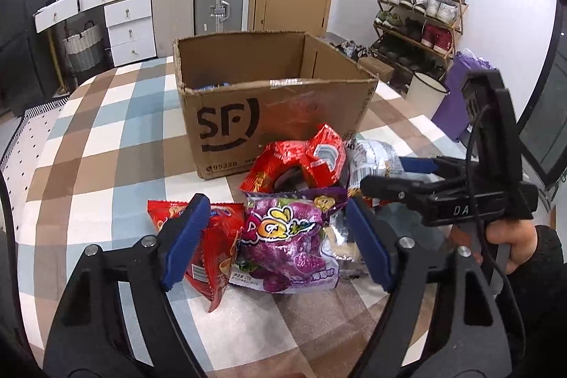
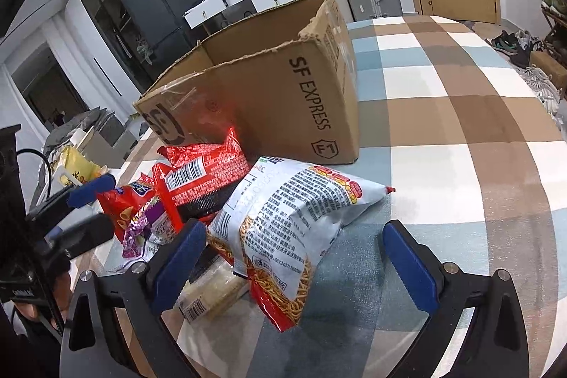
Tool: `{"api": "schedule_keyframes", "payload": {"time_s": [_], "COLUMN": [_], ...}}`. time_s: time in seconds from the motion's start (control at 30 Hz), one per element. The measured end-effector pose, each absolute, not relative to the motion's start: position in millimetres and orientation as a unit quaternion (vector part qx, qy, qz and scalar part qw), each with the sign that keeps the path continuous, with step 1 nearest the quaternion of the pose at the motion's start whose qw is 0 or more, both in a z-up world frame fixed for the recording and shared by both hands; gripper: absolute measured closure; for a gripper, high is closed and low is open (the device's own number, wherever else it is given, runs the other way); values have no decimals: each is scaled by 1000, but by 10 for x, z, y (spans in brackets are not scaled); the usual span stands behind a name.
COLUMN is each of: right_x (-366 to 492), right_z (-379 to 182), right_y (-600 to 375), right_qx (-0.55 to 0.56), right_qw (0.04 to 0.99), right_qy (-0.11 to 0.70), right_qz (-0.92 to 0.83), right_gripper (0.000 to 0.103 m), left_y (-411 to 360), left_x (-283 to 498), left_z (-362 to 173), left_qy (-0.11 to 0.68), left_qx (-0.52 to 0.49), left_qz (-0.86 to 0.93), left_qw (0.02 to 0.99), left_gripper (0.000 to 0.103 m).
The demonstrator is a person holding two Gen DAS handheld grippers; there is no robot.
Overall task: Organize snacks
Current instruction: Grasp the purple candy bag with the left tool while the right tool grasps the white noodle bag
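While the open brown cardboard box printed with SF lettering point(image 1: 269, 94) sits on the checked brown, blue and white tablecloth of the table point(image 1: 106, 147), a heap of snack packets lies right against its front wall, toward the near edge of the table. Left tool point(image 1: 276, 241) hovers low with its blue pads spread wide, nothing clamped, and between them sits the shiny purple snack packet with cartoon lettering point(image 1: 287, 243). Just beside it, partly behind the left-hand pad, lies a red crinkled snack packet point(image 1: 212, 254). Behind the purple one, a crumpled red foil bag point(image 1: 301, 162) rests touching the box.

Over to the right tool point(image 2: 294, 259): jaws gaping just as wide, gripping nothing. A white noodle-snack bag with red corners and dense printed text point(image 2: 294, 211) lies between its pads, closer to the left-hand one, with a pale clear-wrapped biscuit pack point(image 2: 212, 296) tucked under its near end. From this side, some way behind the white bag, the box's wall reads SF EXPRESS, and a few blue-wrapped items show inside the box.
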State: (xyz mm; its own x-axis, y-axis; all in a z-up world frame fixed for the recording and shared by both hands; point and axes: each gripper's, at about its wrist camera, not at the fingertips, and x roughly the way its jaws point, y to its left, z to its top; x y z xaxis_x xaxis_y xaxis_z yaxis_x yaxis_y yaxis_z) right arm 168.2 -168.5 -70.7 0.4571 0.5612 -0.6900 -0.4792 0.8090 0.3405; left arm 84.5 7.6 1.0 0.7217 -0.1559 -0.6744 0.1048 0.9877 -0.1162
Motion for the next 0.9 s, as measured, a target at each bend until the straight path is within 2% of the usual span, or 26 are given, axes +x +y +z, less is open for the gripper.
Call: {"api": "schedule_keyframes", "payload": {"time_s": [0.1, 0.33, 0.37, 0.4, 0.43, 0.6, 0.8, 0.83, 0.9], "right_x": [1691, 1716, 1718, 1722, 1720, 1677, 1637, 1638, 1618], "right_z": [-712, -732, -733, -734, -733, -690, -649, -646, -626], "right_y": [-1662, -1661, -1664, -1666, -1674, -1761, -1790, -1792, -1779], "right_qx": [47, 64, 66, 70, 74, 83, 69, 65, 46], "right_qw": [850, 842, 842, 839, 837, 836, 837, 837, 836], "right_qy": [424, 427, 427, 428, 428, 418, 415, 416, 415], "right_qz": [308, 322, 324, 329, 333, 345, 351, 351, 355], "right_gripper": [12, 21, 24, 33, 38, 58, 61, 61, 62], "left_y": [78, 111, 102, 87, 66, -26, -59, -52, -40], "left_x": [828, 770, 772, 779, 789, 898, 1022, 1038, 1065], "left_z": [38, 128, 115, 96, 68, -148, -391, -429, -499], "left_qy": [363, 350, 351, 354, 358, 393, 430, 434, 441], "left_qx": [-31, -40, -42, -45, -44, -42, -58, -64, -67], "left_qz": [-70, -75, -78, -85, -88, -91, -82, -82, -70], "left_qw": [929, 933, 932, 930, 929, 914, 897, 895, 892], "left_gripper": [26, 25, 25, 25, 25, 25, 27, 29, 41]}}
